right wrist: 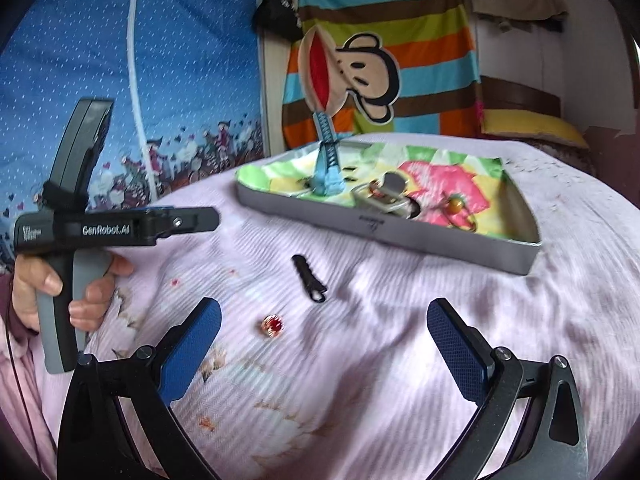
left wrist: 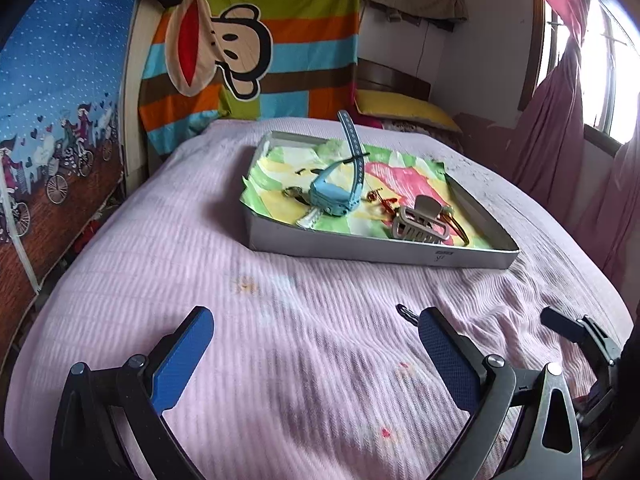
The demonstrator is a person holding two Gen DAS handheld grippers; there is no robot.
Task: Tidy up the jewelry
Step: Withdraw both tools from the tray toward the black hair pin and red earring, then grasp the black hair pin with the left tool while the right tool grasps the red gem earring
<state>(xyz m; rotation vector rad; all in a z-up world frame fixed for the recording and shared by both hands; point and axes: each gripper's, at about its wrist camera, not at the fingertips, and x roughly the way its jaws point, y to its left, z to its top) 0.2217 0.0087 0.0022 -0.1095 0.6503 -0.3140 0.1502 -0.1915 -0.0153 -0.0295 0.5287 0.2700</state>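
A grey tray (left wrist: 360, 246) lined with bright cloth sits on the pink bedspread. It holds a blue watch (left wrist: 334, 196), a beige claw hair clip (left wrist: 420, 226) and small orange-red jewelry (left wrist: 378, 198). In the right wrist view the same tray (right wrist: 400, 240) lies ahead, and a black hair clip (right wrist: 308, 278) and a red-stone ring (right wrist: 273, 325) lie loose on the bedspread in front of it. My right gripper (right wrist: 324, 322) is open above the bedspread, just short of the ring. My left gripper (left wrist: 316, 330) is open and empty; the black clip's tip (left wrist: 406, 312) shows beside its right finger.
A hand (right wrist: 60, 284) holds the left gripper's handle at the left of the right wrist view. A striped monkey blanket (left wrist: 248, 44) and blue patterned fabric (left wrist: 60, 92) hang behind the bed. A yellow pillow (left wrist: 404, 110) and pink curtain (left wrist: 560, 128) are at the far right.
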